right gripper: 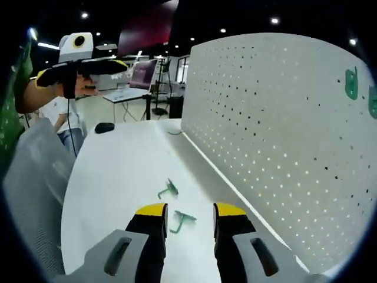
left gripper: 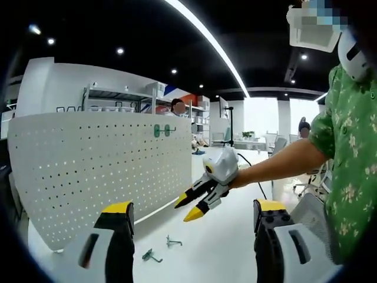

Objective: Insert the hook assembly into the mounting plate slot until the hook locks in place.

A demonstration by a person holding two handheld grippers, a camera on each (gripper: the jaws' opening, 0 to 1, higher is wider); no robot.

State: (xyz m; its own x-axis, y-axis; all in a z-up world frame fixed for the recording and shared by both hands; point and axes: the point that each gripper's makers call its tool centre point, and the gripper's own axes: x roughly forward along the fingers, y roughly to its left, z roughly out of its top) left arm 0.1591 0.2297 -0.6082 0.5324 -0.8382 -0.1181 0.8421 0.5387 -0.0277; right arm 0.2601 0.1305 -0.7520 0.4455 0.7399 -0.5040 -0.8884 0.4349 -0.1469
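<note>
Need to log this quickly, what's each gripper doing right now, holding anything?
Left gripper: open, holding nothing.
Right gripper: open, empty, above a hook on the table.

The two hooks (left gripper: 174,241) on the table are too small for their shape to be made out. The pegboard (right gripper: 283,135) runs past the right gripper view's edge, cutting off one of its green hooks (right gripper: 373,101). A distant shelf (left gripper: 118,100) holds blurred items.
</note>
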